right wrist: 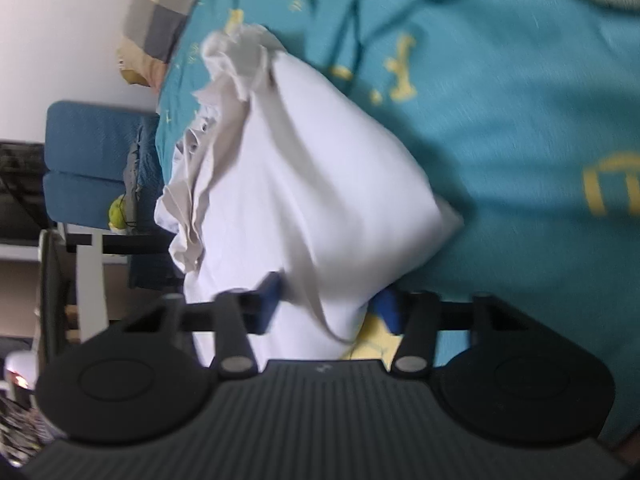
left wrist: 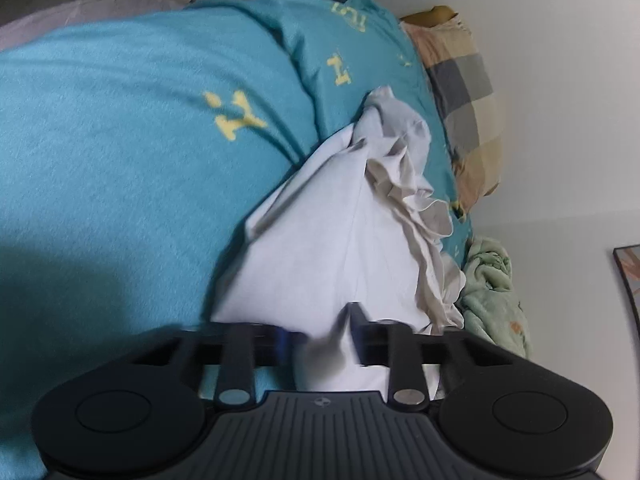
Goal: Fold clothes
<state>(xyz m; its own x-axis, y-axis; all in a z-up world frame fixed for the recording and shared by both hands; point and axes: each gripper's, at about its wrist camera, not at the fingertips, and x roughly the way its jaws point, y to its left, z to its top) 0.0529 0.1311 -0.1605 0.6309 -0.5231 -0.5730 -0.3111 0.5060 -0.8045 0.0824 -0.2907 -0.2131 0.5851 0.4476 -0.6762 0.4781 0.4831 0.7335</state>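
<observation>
A white garment [left wrist: 328, 248] hangs stretched over a bed with a teal blanket [left wrist: 120, 152]; it also shows in the right wrist view [right wrist: 304, 184]. My left gripper [left wrist: 326, 332] has the white cloth bunched between its fingers, which stand a little apart around it. My right gripper [right wrist: 328, 304] has the same cloth between its blue pads [right wrist: 270, 290], also somewhat apart. The far end of the garment is crumpled and greyer [left wrist: 400, 168]. The blanket carries yellow letters [left wrist: 236, 116].
A checked pillow [left wrist: 464, 92] lies at the bed's head by a white wall [left wrist: 560, 120]. A green crumpled cloth [left wrist: 492, 292] sits at the bed edge. A blue chair [right wrist: 92, 164] stands beside the bed. The blanket shows in the right wrist view [right wrist: 500, 140] too.
</observation>
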